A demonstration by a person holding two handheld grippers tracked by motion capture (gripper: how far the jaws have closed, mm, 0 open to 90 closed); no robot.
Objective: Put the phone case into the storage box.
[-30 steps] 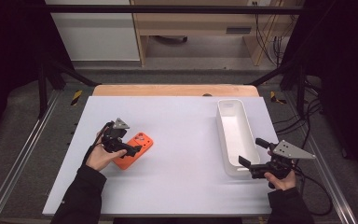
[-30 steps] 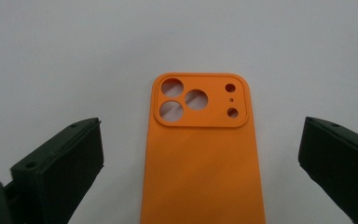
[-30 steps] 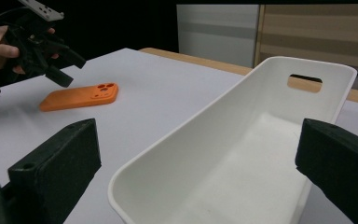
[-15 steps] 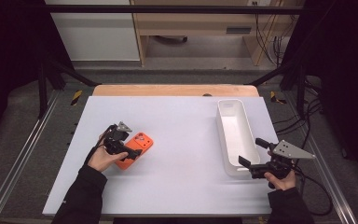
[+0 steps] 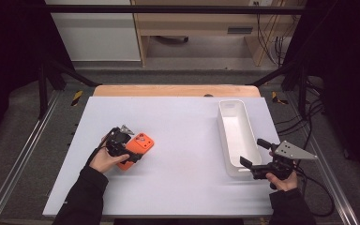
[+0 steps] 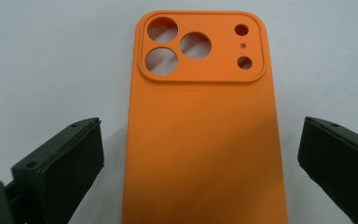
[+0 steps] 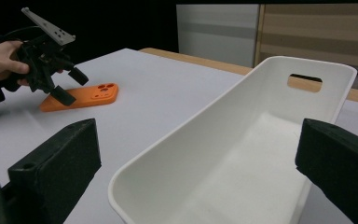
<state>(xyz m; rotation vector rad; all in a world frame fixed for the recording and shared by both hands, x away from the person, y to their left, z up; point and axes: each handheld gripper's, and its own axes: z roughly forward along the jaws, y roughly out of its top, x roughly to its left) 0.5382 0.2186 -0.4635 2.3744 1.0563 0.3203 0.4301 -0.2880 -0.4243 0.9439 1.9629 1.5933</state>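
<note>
Orange phone case [image 6: 205, 135], camera cutouts up, lies flat between spread left fingers [image 6: 70, 163].

The flat orange silicone phone case [image 6: 205, 135] lies back-up, camera cutouts showing, on the white worktop [image 5: 183, 136] near its left edge.

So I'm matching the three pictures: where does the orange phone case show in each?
High view: orange phone case left of centre on the table, at the left gripper.
Left gripper view: case centred between open fingers.
Right gripper view: case upper left, under the left gripper.
Shared landmark: the case's camera holes.
</note>
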